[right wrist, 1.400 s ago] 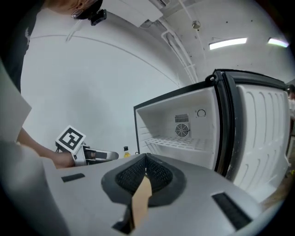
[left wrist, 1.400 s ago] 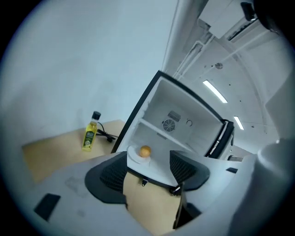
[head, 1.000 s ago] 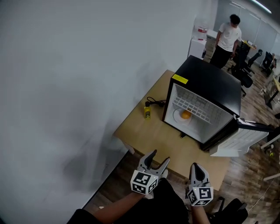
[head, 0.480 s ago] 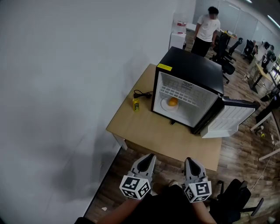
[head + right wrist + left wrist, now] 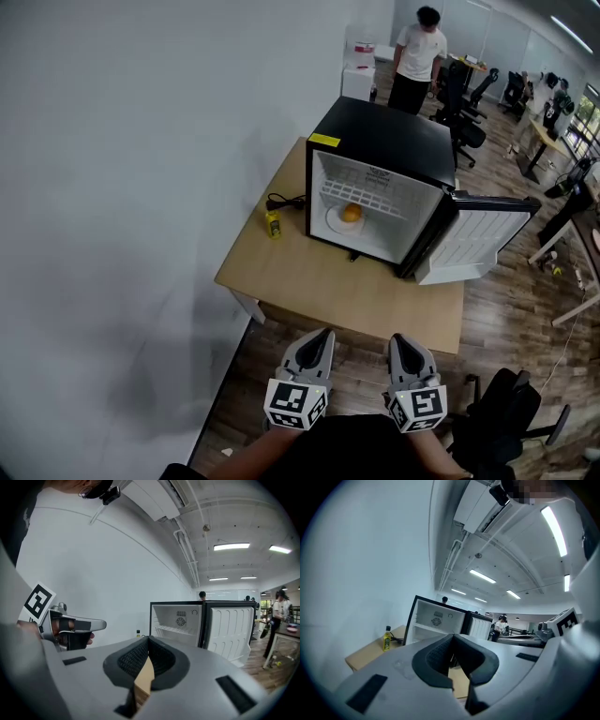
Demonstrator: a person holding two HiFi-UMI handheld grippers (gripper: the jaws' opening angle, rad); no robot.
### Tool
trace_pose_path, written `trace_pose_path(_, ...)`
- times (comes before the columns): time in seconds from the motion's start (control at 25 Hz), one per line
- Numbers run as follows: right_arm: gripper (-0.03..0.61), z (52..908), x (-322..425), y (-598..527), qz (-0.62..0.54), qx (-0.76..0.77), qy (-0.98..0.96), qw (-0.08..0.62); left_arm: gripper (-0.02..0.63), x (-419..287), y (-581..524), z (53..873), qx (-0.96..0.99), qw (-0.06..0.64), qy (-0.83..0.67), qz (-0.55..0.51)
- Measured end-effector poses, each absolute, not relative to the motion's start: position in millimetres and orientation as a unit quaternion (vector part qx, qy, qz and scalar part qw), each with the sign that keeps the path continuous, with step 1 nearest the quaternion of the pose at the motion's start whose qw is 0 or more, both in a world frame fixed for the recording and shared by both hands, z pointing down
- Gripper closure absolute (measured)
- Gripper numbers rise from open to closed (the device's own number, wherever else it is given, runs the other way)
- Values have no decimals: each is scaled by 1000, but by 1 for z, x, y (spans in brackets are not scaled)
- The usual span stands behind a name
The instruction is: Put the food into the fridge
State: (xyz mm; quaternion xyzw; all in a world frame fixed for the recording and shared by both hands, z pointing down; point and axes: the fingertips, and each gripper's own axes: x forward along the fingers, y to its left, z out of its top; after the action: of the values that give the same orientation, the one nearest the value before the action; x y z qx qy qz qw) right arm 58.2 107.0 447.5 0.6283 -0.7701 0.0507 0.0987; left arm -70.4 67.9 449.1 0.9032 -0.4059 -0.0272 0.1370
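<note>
**Left gripper** (image 5: 322, 335): jaws have just been closing and are now pressed together, nothing between them.
**Right gripper** (image 5: 400, 341): just beside the left one, jaws together, empty.
**Light wooden table** (image 5: 323, 281): directly ahead of both grippers, set against a plain white wall (image 5: 141, 141).
**Small black fridge** (image 5: 386, 148): on the table's far half. Its white-lined door (image 5: 476, 246) is swung open ahead-right of the right gripper.
**Round orange food item** (image 5: 351, 213): inside the fridge on a white plate (image 5: 334, 221), under the wire shelf. Its kind is too small to tell.
**Small yellow bottle** (image 5: 273, 225): ahead-left, just beside the fridge, near a black cable (image 5: 282, 201). Its label is unreadable.
**Wood-plank floor** (image 5: 511, 309): to the right.
**Person in a white shirt** (image 5: 414, 56): well beyond the fridge.
**Black office chair** (image 5: 507, 412): right of the right gripper, partly cut off.

In both gripper views, the grippers' own bodies hide the fridge's lower interior.
</note>
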Motion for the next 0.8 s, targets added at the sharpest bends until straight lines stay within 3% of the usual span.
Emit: trace_pose_path(0.8,518,437,139,125,54,698,-709,79,600,-11,61,447,924,134,-358,0)
